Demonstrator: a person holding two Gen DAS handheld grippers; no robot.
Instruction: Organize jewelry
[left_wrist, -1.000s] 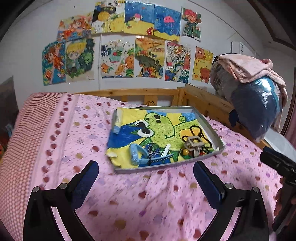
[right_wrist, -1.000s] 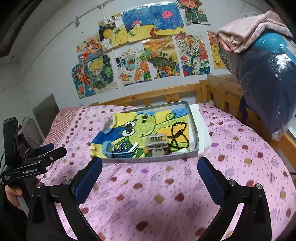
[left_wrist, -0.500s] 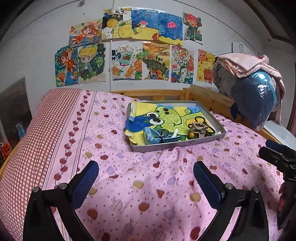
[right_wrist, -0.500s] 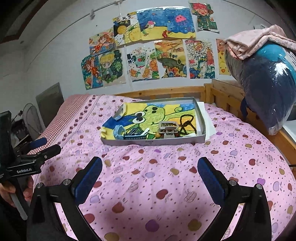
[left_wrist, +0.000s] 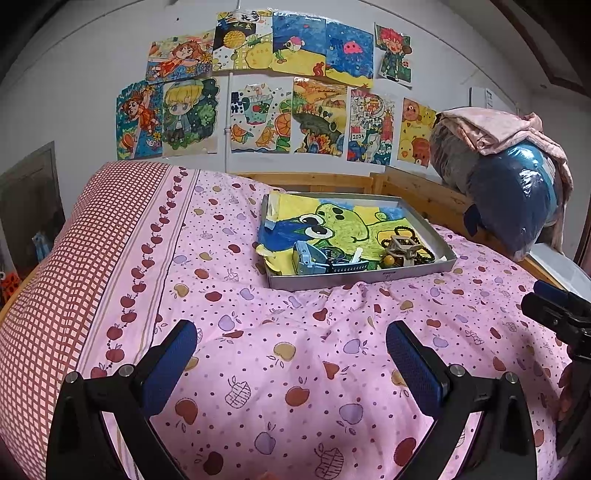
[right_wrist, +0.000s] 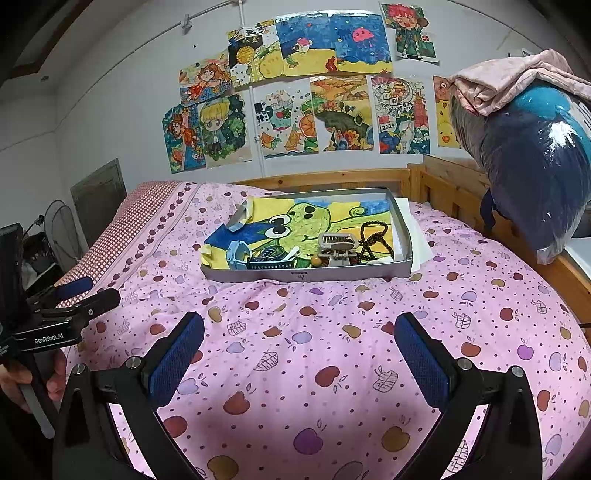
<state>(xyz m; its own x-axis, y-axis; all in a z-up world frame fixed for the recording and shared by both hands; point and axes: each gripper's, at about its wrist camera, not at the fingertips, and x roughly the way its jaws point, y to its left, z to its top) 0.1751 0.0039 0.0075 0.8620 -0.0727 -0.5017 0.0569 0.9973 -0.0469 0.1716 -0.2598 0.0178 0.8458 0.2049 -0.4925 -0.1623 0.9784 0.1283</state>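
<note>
Left tongs (left_wrist: 291, 354): wide apart, empty, above the bed.
Right tongs (right_wrist: 301, 349): wide apart, empty, above the bed too.
Bed (right_wrist: 332, 332): pink cover with apple print.
Tray (right_wrist: 306, 275): grey, on the bed, well apart from both tongs.
Jewelry: black beads (right_wrist: 373, 236), blue band (right_wrist: 236, 253), at the tray's near end.
Wall: drawings (left_wrist: 258, 99).

Child's bedroom: bed (left_wrist: 295, 350), drawings (left_wrist: 258, 92) on wall.

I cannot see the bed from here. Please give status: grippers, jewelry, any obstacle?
Left gripper open, empty. Right gripper open, empty. Jewelry lies untouched in grey tray, black bead necklace at right end. Nothing blocks the approach.
</note>
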